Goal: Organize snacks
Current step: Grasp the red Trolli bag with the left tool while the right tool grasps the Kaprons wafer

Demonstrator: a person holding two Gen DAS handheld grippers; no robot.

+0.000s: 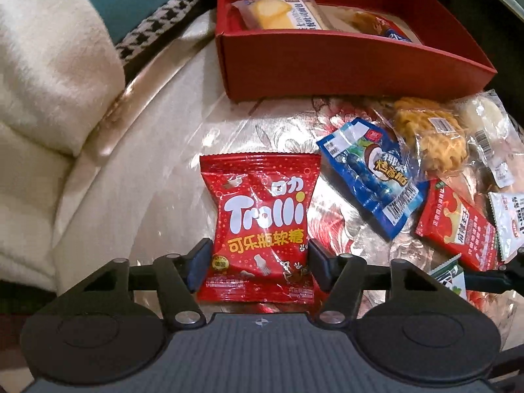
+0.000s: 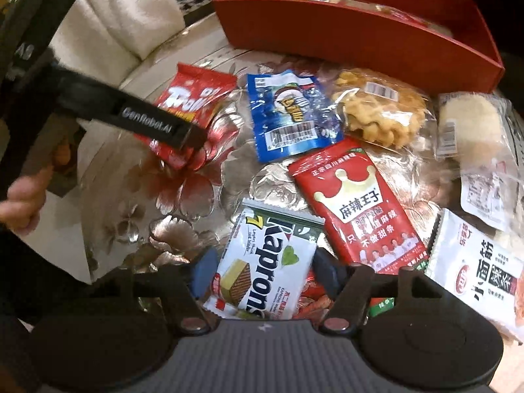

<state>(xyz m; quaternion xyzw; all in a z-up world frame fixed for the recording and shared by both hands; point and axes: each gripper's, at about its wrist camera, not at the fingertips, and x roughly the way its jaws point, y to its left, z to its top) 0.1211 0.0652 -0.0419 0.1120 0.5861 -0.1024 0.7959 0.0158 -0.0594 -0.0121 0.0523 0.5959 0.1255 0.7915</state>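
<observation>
A red Trolli gummy packet (image 1: 262, 209) lies on the shiny floral tabletop, and my left gripper (image 1: 258, 262) is shut on its lower half, one pad against each side edge. In the right wrist view the same Trolli packet (image 2: 193, 95) shows under one of the left gripper's fingers (image 2: 157, 124). My right gripper (image 2: 262, 271) is shut on a white and green Kaprons wafer packet (image 2: 262, 262), which is tilted between the pads. The red box (image 1: 327, 62) stands at the far side with wrapped bread packets (image 1: 278, 11) inside.
Loose snacks lie right of the Trolli packet: a blue coconut packet (image 1: 370, 177), a clear-wrapped waffle cookie (image 1: 429, 137), a red crown packet (image 2: 357, 209) and a white packet (image 2: 478, 268). A cream cushion (image 1: 49, 82) borders the table's left edge. A person's hand (image 2: 23, 196) holds the left gripper.
</observation>
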